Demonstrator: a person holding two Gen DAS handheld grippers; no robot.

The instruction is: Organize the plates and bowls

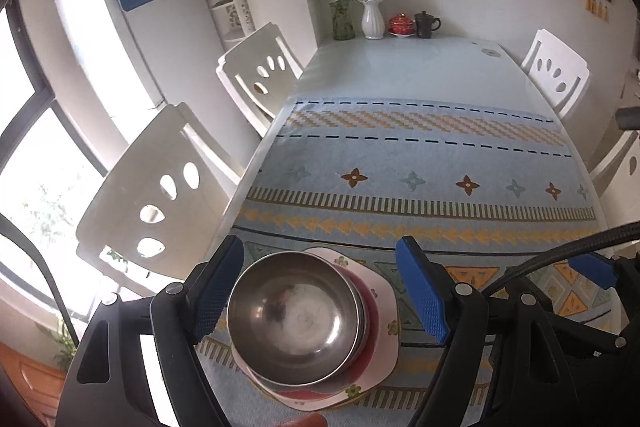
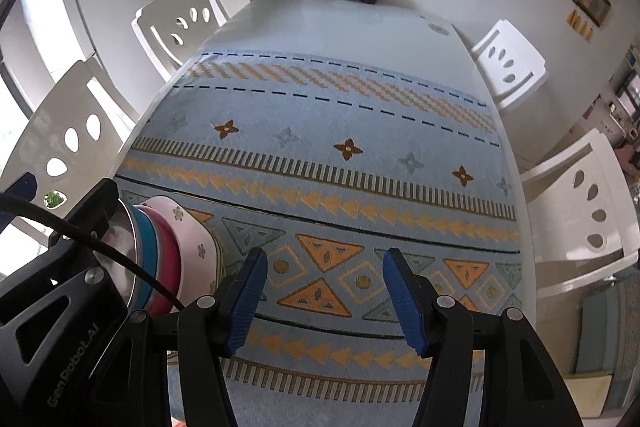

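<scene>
The desk [image 2: 360,27] carries a patterned blue mat [image 2: 320,167] across its near half, bare except for one stack at the near left corner. At the bottom of that stack lies a pink floral plate [image 1: 384,311], with a red dish and a teal one on it, and a steel bowl [image 1: 294,319] nested on top.

The left gripper [image 1: 320,291] hovers over the stack with its fingers [image 1: 420,293] spread wide, one on each side of the bowl and apparently clear of its rim, gripping nothing. The right gripper [image 2: 322,301] hangs over bare mat beside the stack, its fingers half apart and empty.

The main risk, as I judge it, is the stack's place near the desk edge: a sideways nudge from a finger could slide the whole pile toward it. A pinch on the bowl's smooth curved wall might also slip, or lift the bowl crookedly and drag the dishes beneath. The left gripper's trailing cable [image 2: 100,243] lies close to the stack and could catch a rim.
</scene>
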